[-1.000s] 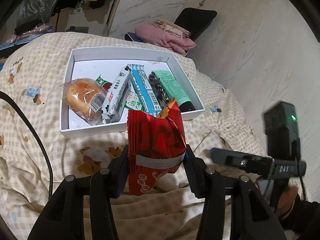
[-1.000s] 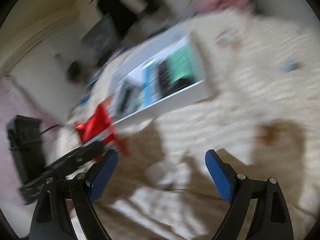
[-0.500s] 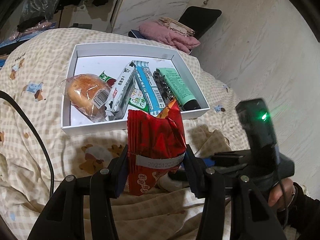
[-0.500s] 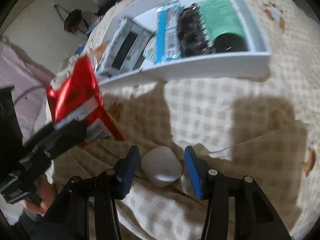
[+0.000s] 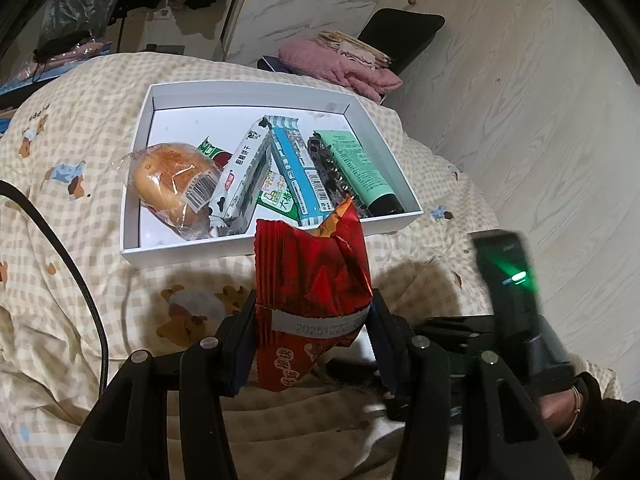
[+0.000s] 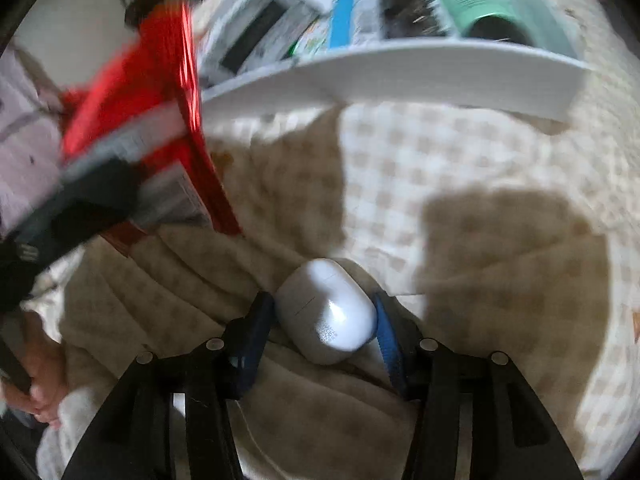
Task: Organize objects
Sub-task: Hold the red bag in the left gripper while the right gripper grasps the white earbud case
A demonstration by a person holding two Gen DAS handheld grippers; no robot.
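Observation:
My left gripper [image 5: 312, 322] is shut on a red snack packet [image 5: 316, 268], held upright above the checked bedspread, just in front of the white box [image 5: 256, 248]. The box holds a wrapped bun [image 5: 172, 180], a cow-print biscuit pack [image 5: 244, 176], a blue bar [image 5: 300, 176], a black brush [image 5: 328, 168] and a green tube [image 5: 360, 172]. In the right wrist view my right gripper [image 6: 322, 312] points down at the bedspread. A small white earbud case [image 6: 320, 292] sits between its blue pads, which touch both sides while the jaws are opening slightly. The red packet [image 6: 152, 92] is blurred at upper left.
The right tool's black housing [image 5: 508, 280] with a green light sits close to the right of my left gripper. A black cable [image 5: 72, 264] crosses the bedspread at left. Pink cloth [image 5: 340, 68] lies beyond the box. The wooden floor [image 5: 540, 120] drops away to the right.
My right gripper came down over the white case and closed from wide open to around it. The left gripper stayed put with the red packet.

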